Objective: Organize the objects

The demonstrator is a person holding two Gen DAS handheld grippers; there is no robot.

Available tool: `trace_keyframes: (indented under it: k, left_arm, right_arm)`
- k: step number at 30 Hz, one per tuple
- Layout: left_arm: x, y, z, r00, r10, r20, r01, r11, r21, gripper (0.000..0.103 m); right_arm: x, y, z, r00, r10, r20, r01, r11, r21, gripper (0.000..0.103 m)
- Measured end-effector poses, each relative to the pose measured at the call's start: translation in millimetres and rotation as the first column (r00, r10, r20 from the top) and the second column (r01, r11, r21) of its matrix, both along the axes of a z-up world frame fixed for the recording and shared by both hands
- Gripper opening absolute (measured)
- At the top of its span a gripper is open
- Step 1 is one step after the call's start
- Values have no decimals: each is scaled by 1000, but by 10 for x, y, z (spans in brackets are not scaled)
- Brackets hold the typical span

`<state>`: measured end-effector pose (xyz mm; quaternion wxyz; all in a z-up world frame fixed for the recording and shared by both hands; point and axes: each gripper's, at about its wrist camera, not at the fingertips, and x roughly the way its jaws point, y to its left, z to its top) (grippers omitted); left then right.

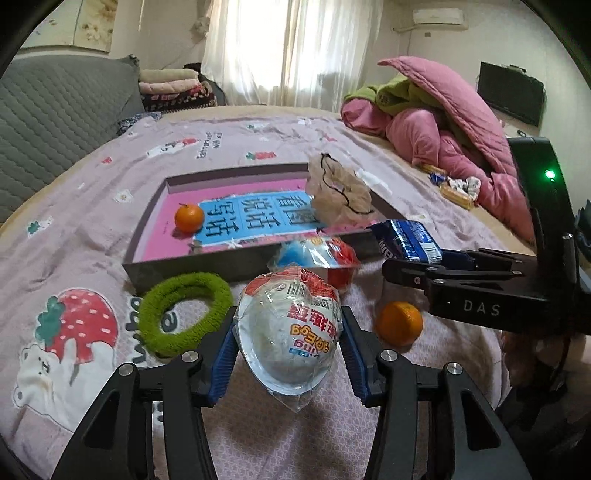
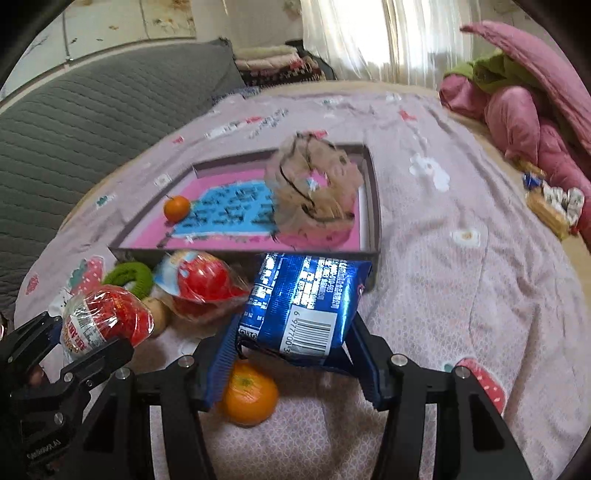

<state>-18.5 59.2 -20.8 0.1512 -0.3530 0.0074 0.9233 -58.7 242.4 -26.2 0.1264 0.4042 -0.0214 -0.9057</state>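
Bedspread bare around tray

A bed covered by a pale lilac printed sheet fills the room. A grey quilted headboard stands left, bright curtained window far, pink bedding heap right, wall air conditioner above.

Left matte-black two-finger gripper is showing ribbed blue pads and silver pivot screws. Right matte-black two-finger gripper is matching; its body is wearing white "DAS" lettering and a glowing green light.
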Motion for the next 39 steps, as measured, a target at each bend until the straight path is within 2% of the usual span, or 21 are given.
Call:
trace_keyframes:
  k: [4, 16, 23, 33, 39]
  left_arm:
    - [17, -63, 87, 999, 21, -33, -21, 1000, -2, 53]
    - [46, -247, 383, 993, 58, -99, -58, 998, 2, 53]
    - [-13, -366, 506, 993, 76, -91, -75, 997, 12, 53]
    - [-149, -618, 790, 984, 136, -119, -133, 991, 27, 53]
    - [-188, -717, 836, 982, 153, -111, -150, 988, 35, 53]
  right_arm:
    - [18, -33, 59, 1000, 9, -23, -9, 1000, -15, 57]
    - [114, -183, 258, 996, 35, -86, -33, 999, 26, 57]
    - [161, -265, 432, 992, 49, -117, -47, 999, 25, 57]
    - [242, -333, 654, 986, 52, -158, -47, 998, 35, 57]
    - [242, -385, 801, 981, 60, -185, -52, 998, 44, 57]
